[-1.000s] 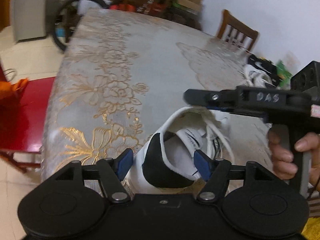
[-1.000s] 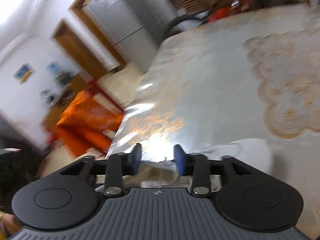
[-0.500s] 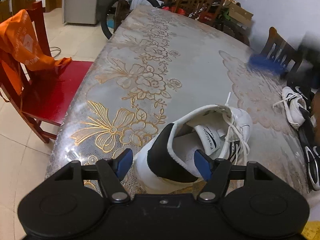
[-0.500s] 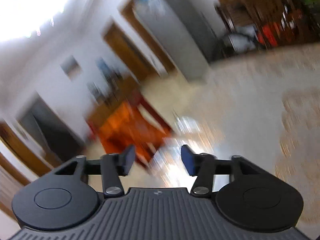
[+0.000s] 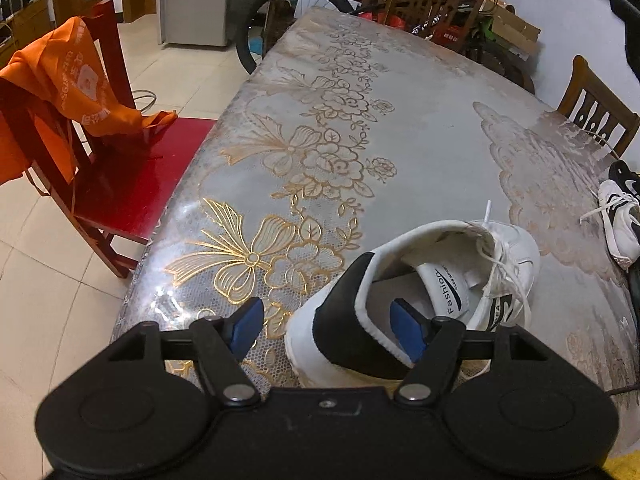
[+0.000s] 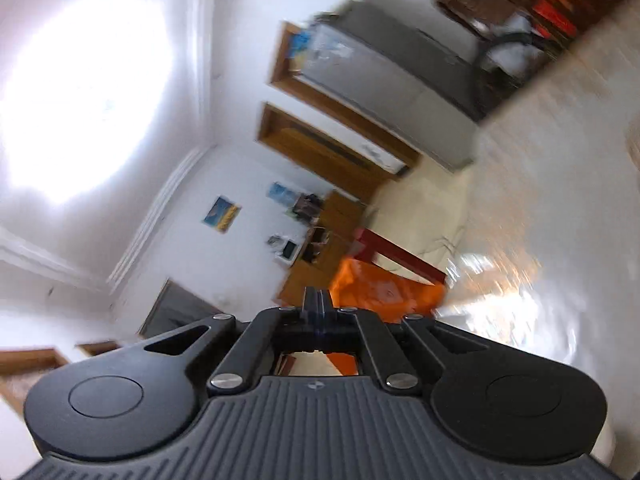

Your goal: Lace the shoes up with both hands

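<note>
Glossy plastic sheeting with gold and beige floral print covers the table [image 5: 420, 128]. On it, near the front edge, a white shoe [image 5: 420, 280] is seen from behind: smooth leather-like upper, black heel patch, padded collar, loose white lace [image 5: 506, 272]. The left gripper [image 5: 326, 326] is held wide, blue pads either side of the heel without pressing. The right gripper [image 6: 318, 300] has just closed, nothing seen between its jaws.
</note>
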Available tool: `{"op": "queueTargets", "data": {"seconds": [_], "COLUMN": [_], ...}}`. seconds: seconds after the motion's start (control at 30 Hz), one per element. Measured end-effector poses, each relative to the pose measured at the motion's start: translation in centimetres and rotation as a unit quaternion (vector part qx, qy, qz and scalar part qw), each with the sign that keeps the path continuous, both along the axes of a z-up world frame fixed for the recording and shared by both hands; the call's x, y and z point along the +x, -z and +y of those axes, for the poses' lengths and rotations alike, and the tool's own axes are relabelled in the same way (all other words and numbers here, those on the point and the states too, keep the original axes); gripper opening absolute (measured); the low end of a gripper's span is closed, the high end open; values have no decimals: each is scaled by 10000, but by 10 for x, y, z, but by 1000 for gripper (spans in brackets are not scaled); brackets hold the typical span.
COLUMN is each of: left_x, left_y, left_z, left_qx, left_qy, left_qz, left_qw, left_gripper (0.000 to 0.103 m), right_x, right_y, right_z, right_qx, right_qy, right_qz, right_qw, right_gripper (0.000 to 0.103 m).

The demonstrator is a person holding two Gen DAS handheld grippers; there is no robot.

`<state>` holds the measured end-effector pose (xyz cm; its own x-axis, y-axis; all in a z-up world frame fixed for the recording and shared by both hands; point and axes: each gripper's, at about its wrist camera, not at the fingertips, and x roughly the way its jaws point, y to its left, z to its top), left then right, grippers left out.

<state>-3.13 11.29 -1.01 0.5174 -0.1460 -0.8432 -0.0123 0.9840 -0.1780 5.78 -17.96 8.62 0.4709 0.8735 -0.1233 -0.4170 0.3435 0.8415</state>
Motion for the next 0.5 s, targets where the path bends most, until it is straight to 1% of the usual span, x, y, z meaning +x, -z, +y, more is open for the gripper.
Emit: {"op": "queueTargets", "data": {"seconds": [0.03,0.07,0.1,0.13,0.2,0.27,0.3,0.33,0.37,0.4,0.47,0.5], "left_x": [0,0,-1,-1,-1,0,0,1,1,1,0,0], "left_y": [0,1,1,2,3,3,3,4,4,4,4,5], "left_z": [-1,-2,-3,-3,-2,-2,-2,-4,-5,-6,-10,-10], "left_qx": [24,41,52,46,-4,-36,3,64,125,192,319,348], "left_qy": [8,10,5,-10,-58,-94,-88,-70,-52,-23,46,60], "left_qz": [-1,-5,-13,-7,38,91,111,133,154,175,197,200], "left_qw": [10000,10000,10000,10000,10000,9999,9999,9999,9998,9997,9993,9992], "left_gripper": [67,67,67,67,67,68,69,69,71,71,72,72], "right_x": [-3,-7,-11,-17,-30,-40,-42,-45,-45,-43,-37,-32], "right_y": [7,19,30,46,77,108,114,116,116,109,91,78], "right_z": [1,4,6,11,24,41,46,50,55,54,49,42], "right_qx": [-313,-670,-1027,-1365,-1949,-2287,-2345,-2384,-2398,-2135,-1379,-904], "right_qy": [-9,10,29,13,-68,-181,-179,-154,-233,-276,-294,-236], "right_qz": [67,174,282,357,449,565,466,289,157,162,267,255], "right_qw": [9995,9976,9943,9900,9798,9717,9708,9706,9704,9764,9897,9953], "right_gripper": [42,58,63,55,49,49,42,9,3,1,1,1]}}
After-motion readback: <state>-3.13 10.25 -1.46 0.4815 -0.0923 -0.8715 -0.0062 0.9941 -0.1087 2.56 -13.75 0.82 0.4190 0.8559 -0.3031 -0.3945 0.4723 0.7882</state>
